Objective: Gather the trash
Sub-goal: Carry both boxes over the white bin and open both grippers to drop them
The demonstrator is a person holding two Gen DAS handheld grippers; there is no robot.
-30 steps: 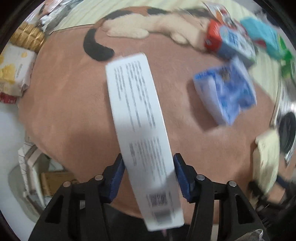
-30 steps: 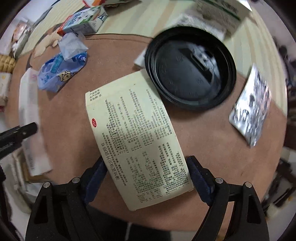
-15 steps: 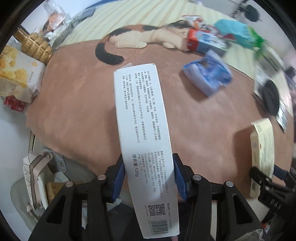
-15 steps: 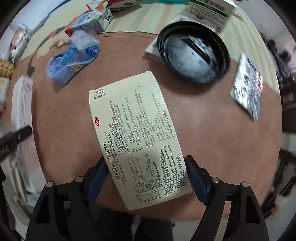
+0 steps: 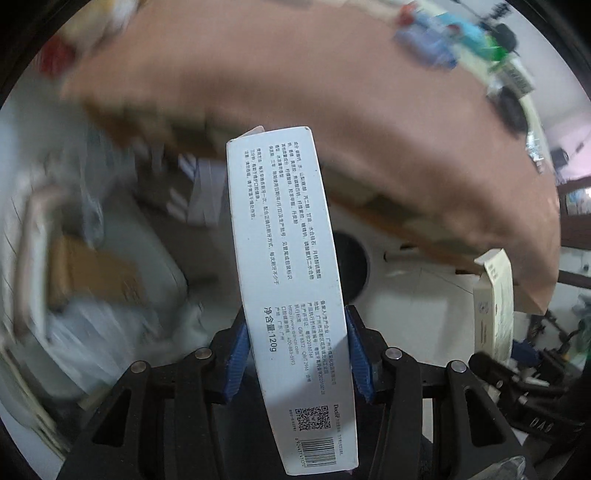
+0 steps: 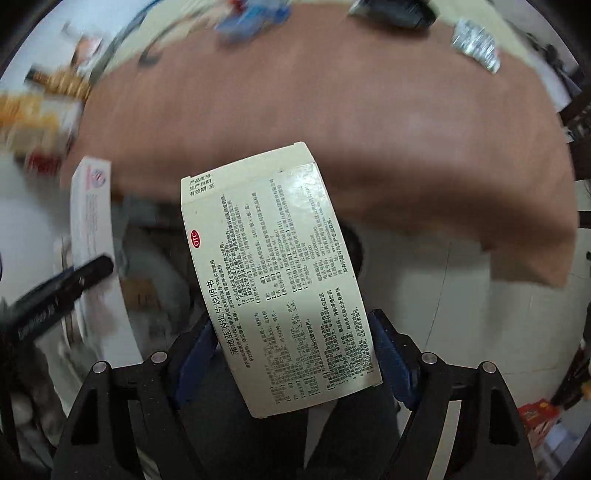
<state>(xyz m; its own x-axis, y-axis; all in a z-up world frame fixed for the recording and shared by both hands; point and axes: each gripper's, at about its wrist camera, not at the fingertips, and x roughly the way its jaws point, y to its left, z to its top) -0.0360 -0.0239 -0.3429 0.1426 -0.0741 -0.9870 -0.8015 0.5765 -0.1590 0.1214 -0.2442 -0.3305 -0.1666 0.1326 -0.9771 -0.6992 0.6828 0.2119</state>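
Observation:
My left gripper [image 5: 295, 354] is shut on a long white toothpaste box [image 5: 284, 280] and holds it in the air, past the near edge of the brown table [image 5: 332, 92]. My right gripper [image 6: 295, 354] is shut on a cream medicine box [image 6: 273, 273] with black print and a red OTC mark, also off the table edge. The cream box shows at the right of the left wrist view [image 5: 495, 302]. The white box [image 6: 92, 221] and the left gripper's fingers [image 6: 59, 291] show at the left of the right wrist view.
Below both boxes is white floor with a dark round shape [image 5: 351, 266] and a bag with cardboard [image 5: 88, 273] at the left. More wrappers, a silver packet [image 6: 476, 44] and a blue pack [image 6: 251, 18] lie at the table's far side.
Both grippers have pulled back from over the table toward its near edge and tilted down. The boxes now hang over the floor. Both grips are unchanged.

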